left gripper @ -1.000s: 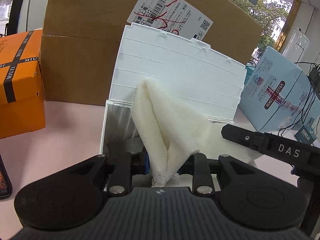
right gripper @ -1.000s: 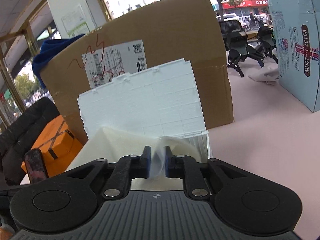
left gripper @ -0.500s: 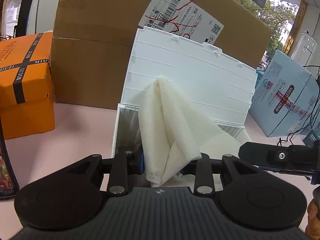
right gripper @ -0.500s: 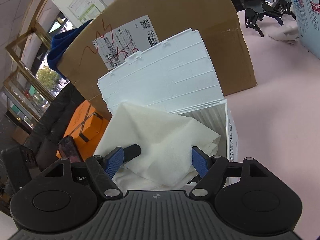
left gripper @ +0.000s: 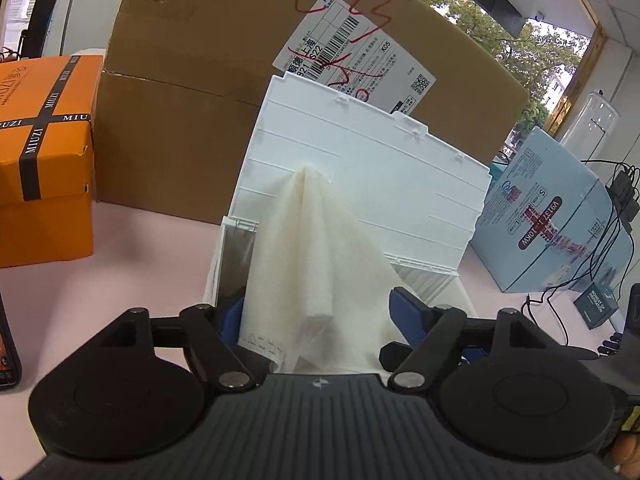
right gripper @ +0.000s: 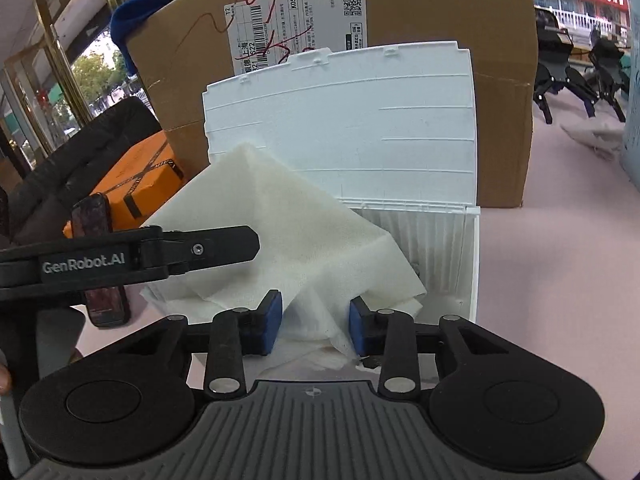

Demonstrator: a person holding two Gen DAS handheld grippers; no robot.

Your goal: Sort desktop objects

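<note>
Both grippers are standing open around the white cloth (left gripper: 316,256): your left gripper (left gripper: 316,316) and right gripper (right gripper: 315,322) are gripping nothing. It is sitting loosely in the white box (right gripper: 448,248), still sticking up; tucking remains.

A pale pink tabletop (left gripper: 132,240) sits before daylit windows (left gripper: 532,44) showing trees, with what looks like a gold-framed glass door (right gripper: 60,60) nearby.
</note>
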